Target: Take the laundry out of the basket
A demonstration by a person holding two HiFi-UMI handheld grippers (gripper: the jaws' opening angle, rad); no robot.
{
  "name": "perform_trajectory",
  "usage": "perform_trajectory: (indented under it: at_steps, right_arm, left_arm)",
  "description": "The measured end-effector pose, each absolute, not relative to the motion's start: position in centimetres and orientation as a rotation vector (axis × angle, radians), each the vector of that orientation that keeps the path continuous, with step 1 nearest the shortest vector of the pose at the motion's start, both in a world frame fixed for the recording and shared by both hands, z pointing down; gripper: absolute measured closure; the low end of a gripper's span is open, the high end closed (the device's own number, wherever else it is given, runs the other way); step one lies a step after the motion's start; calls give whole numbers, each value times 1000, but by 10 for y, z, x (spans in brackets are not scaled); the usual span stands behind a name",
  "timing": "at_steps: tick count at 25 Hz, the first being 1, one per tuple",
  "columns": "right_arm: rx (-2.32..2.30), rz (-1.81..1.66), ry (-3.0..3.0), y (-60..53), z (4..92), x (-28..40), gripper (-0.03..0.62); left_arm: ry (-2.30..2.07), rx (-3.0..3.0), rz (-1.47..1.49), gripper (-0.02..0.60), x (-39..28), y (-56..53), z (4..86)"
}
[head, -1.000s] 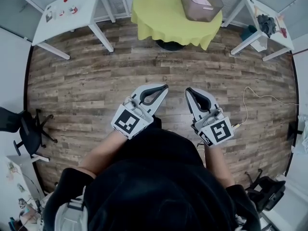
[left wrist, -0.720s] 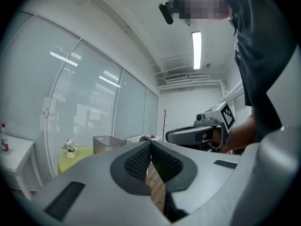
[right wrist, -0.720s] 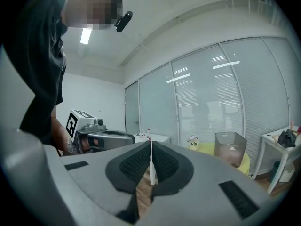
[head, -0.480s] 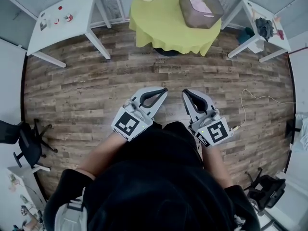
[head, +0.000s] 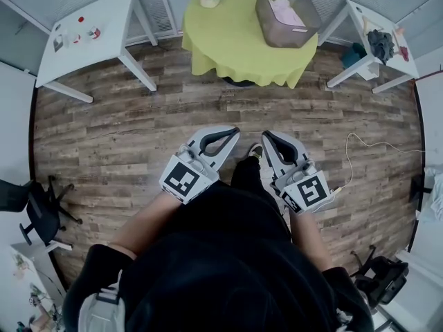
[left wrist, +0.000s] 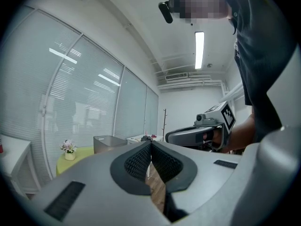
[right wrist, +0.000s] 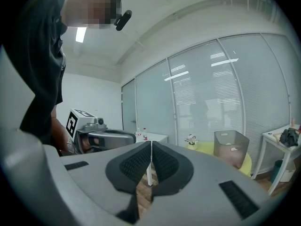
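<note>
Left gripper [head: 234,131] and right gripper [head: 266,136]: jaws together, empty, well short of basket [head: 270,19]. Risk: reaching the laundry [head: 287,11] with jaws unopened shoves the basket across the tablecloth [head: 228,40]

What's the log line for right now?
left gripper: shut, empty | right gripper: shut, empty | basket: on green table, laundry inside | stage: not at basket
</note>
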State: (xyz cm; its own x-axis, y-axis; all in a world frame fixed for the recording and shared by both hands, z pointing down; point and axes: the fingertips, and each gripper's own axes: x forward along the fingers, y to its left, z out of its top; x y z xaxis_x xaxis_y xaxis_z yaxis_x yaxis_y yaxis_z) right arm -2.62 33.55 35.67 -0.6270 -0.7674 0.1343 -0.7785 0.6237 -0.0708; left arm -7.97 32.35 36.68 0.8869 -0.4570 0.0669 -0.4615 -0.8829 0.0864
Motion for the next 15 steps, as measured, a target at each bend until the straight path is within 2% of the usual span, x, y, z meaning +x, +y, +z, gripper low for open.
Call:
perform_trajectory:
  at_steps: [15]
  right_arm:
    - [1221, 163, -2796, 235, 349, 51, 569]
  left_arm:
    - [-801, 2943, 88, 571, 0, 231, 357]
